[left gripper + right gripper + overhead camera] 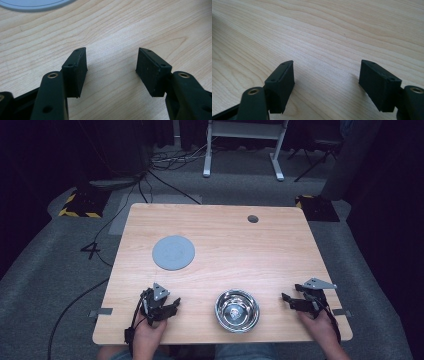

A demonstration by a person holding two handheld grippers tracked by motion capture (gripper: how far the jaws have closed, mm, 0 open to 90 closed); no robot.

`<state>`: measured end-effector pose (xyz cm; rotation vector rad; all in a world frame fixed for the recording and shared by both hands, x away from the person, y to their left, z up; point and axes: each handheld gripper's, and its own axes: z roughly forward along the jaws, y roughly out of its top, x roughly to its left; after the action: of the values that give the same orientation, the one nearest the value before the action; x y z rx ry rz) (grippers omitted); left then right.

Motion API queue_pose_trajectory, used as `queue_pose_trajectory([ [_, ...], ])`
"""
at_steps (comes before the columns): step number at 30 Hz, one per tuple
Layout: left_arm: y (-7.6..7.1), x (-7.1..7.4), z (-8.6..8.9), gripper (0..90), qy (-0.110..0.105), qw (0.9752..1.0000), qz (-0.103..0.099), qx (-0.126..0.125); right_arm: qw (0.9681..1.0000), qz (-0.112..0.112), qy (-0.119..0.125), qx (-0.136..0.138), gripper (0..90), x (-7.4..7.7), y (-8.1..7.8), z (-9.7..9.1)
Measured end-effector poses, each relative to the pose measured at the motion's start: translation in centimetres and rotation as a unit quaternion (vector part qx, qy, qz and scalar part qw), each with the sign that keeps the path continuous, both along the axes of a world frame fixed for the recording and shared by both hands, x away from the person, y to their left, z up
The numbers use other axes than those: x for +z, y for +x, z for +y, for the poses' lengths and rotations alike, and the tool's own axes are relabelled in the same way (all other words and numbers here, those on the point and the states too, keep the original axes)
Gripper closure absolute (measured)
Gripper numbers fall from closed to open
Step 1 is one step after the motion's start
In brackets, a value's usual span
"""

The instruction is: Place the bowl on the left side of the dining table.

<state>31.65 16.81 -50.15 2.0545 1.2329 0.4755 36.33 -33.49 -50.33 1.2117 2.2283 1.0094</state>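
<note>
- Left tool (176, 303), black with a grey 3-cornered plate on top, resting at the near left of the light wooden table (225, 245), held in the person's left hand (147, 332).
- Jaws of the left tool (111, 65) parted, released, with bare wood between the pads and nothing gripped.
- Right tool (285, 297) at the near right edge of the table, held in the right hand (320, 325), tips pointing toward the bowl.
- Jaws of the right tool (326, 80) spread wide, released, with bare table between them.
- Shiny round steel bowl (237, 311) standing upright near the front edge, between the 2 tools, touching neither.
- Flat round grey disc (173, 252) lying farther back on the left, well apart from the bowl; its edge (35, 5) visible beyond the left tool.
</note>
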Motion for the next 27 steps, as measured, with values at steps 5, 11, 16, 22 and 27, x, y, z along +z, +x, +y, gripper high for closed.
queue_pose_trajectory([
  [5, -0.05, -0.02, -0.14, 41.9, 0.005, 1.0, -0.001, 0.001, 1.0, 0.0, 0.0, 0.0, 28.4, 0.0, 0.0, 0.0],
  [11, -0.05, -0.01, -0.13, 41.9, 0.005, 1.0, -0.001, 0.001, 1.0, 0.0, 0.0, 0.0, 28.4, 0.0, 0.0, 0.0],
  [16, -0.05, -0.01, -0.13, 41.9, 0.005, 1.0, 0.0, 0.001, 1.0, 0.0, 0.0, 0.0, 28.4, 0.0, 0.0, 0.0],
  [22, -0.04, 0.0, -0.12, 41.8, 0.005, 1.0, 0.0, 0.001, 1.0, 0.0, 0.0, 0.0, 28.4, 0.0, -0.01, 0.0],
  [27, -0.03, 0.0, -0.12, 41.6, 0.004, 1.0, 0.002, 0.0, 1.0, 0.0, 0.0, 0.0, 28.4, 0.01, 0.0, 0.0],
])
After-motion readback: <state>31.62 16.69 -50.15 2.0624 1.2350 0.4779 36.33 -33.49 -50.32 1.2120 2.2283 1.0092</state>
